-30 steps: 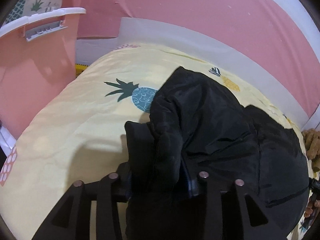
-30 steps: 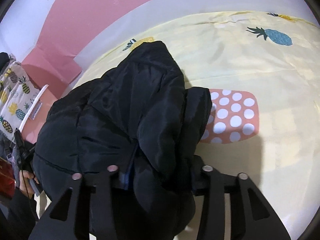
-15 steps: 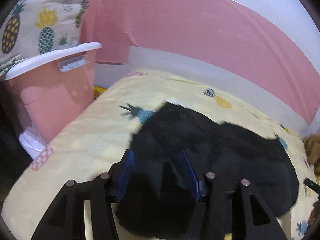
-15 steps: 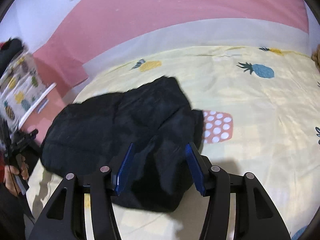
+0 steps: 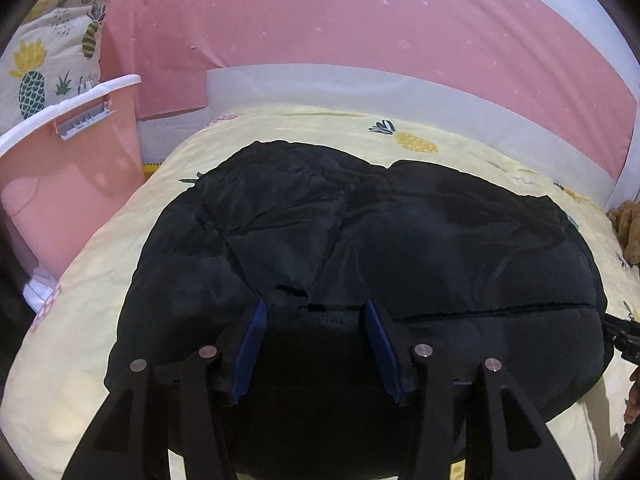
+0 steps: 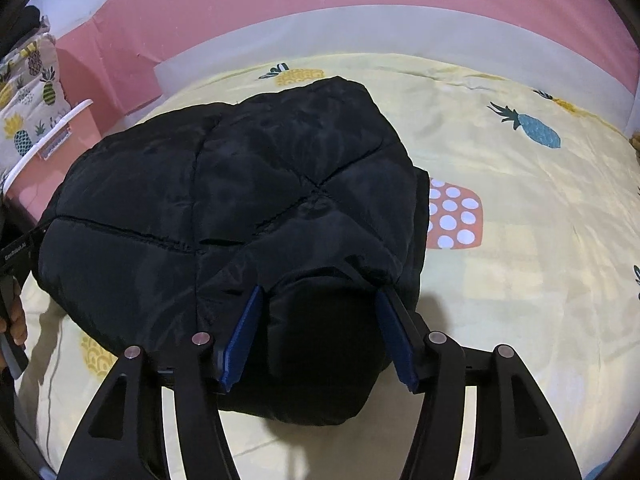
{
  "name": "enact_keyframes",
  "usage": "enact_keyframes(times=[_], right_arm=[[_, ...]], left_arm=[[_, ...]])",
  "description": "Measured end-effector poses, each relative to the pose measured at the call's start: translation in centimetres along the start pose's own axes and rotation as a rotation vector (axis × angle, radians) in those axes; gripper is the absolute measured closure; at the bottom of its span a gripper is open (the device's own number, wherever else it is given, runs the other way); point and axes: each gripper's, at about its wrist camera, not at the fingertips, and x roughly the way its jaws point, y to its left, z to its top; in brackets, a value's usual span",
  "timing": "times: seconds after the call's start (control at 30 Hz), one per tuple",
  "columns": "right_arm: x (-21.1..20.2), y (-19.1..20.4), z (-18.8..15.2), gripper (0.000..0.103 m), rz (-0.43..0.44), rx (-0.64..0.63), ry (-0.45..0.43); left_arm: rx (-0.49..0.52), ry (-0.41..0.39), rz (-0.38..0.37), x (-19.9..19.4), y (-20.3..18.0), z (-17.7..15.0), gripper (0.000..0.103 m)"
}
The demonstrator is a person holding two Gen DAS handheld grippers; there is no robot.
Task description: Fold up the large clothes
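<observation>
**Puffy black jacket wants to spring back open the second I let go**

My left gripper (image 5: 314, 312) has its blue pads (image 5: 250, 344) spread apart with nothing pinched; the black jacket (image 5: 360, 248) just lies under and ahead of them. On my right gripper (image 6: 320, 300) the jaws are opening, with a hump of the folded edge between the pads but not squeezed as far as I can tell.

The jacket is a folded bundle in the middle of the yellow pineapple bedsheet (image 6: 520, 184), filling the view from about 9 to 3 o'clock.

My worries: it's quilted and slippery, so I reckon the top layer could puff up and slide off once nothing presses on it. A pad could also snag the near hem and drag the fold open when I pull away.

Around it: a pink plastic bin (image 5: 68, 168) sits at 9 o'clock in the left view, off the bed's edge, with a pineapple pillow (image 5: 44, 52) behind it at 10. A brown fuzzy thing (image 5: 626, 228) at 3, can't tell what. Pink wall panel (image 5: 360, 28) at 12. Nothing really blocks the jacket.
</observation>
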Motion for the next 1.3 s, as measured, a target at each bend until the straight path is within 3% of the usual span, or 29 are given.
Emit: enact_keyframes(times=[0.33,0.63,0.83,0.93,1.3], right_arm=[[-3.3,0.6,0.1,0.044,-0.004,0.008,-0.031],[-8.4,2.8,-2.1,0.043,0.048,-0.010,-0.076],[-12.4,4.3,-4.9,0.043,0.079,-0.018,-0.109],[-14.4,4.8,-6.6,0.042,0.081,-0.025,-0.122],[-19.9,7.2,-12.7,0.037,0.049,-0.081,-0.153]], left_arm=[[-0.012,0.008,0.019,-2.1,-0.5,0.0,0.052],[-0.011,-0.014,0.008,-8.0,-2.7,-1.7,0.052],[0.000,-0.025,-0.009,-12.7,-5.0,-4.2,0.051],[-0.005,-0.023,-0.020,-14.9,-6.0,-5.7,0.041],[0.014,-0.011,-0.025,-21.8,-9.5,-12.2,0.040]])
